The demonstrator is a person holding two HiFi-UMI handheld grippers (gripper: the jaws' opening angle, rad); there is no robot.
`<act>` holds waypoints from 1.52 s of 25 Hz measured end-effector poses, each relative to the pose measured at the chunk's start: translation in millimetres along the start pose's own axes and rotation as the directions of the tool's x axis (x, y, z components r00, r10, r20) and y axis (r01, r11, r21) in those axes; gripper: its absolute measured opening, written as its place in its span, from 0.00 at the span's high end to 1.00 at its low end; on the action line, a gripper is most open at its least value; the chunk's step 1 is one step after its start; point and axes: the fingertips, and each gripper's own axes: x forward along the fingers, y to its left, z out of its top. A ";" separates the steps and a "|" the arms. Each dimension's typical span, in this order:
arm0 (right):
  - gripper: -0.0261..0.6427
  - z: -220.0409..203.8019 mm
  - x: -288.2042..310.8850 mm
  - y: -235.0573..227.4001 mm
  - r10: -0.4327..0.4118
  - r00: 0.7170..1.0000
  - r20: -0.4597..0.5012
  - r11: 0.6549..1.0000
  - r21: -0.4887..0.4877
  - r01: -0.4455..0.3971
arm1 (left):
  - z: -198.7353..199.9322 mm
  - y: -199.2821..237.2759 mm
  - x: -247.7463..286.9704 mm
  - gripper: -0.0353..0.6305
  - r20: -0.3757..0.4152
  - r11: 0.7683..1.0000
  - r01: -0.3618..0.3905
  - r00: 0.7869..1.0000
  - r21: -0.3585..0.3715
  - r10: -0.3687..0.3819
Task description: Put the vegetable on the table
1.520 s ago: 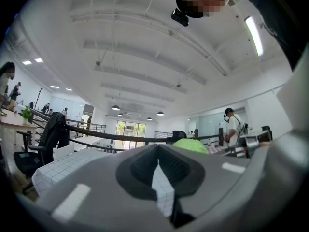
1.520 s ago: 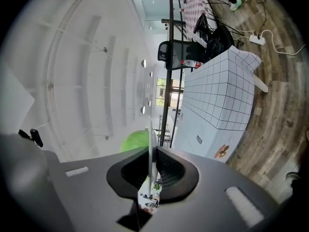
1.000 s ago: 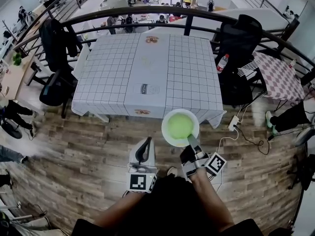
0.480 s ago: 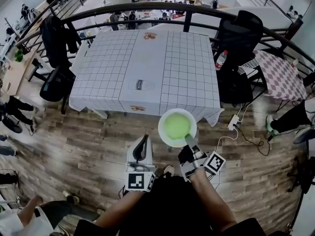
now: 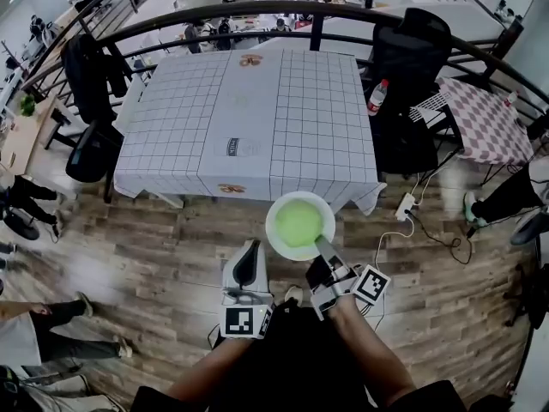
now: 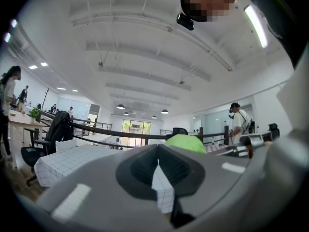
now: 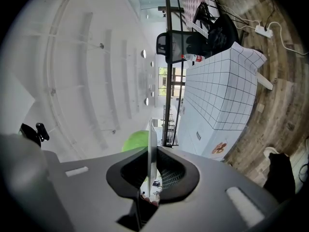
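A round light-green vegetable lies on a white plate, held above the wooden floor just before the front edge of the grid-cloth table. My right gripper is shut on the plate's near rim. In the right gripper view the plate runs edge-on between the jaws of the right gripper, with the vegetable to its left. My left gripper hangs beside the plate, shut and empty. In the left gripper view the left gripper points level at the table, with the vegetable at its right.
Black office chairs stand at the table's left and right. A water bottle stands by the right chair. A curved black railing runs behind. A power strip with cables lies on the floor. A person's legs are at lower left.
Both grippers and the plate have drifted a little left in the head view, the grip unchanged. A person has walked in at the lower left.
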 end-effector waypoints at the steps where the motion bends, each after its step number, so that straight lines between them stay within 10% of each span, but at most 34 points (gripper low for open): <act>1: 0.92 1.2 1.1 -0.8 0.005 1.000 0.005 1.000 0.006 -0.005 | -1.7 -0.8 2.8 0.94 -0.002 1.000 0.008 1.000 -0.004 -0.008; 38: 0.92 122.9 229.7 -6.6 -0.075 0.978 0.196 0.997 0.034 0.070 | 9.0 143.1 255.9 0.94 -0.012 0.989 0.127 0.992 -0.078 -0.128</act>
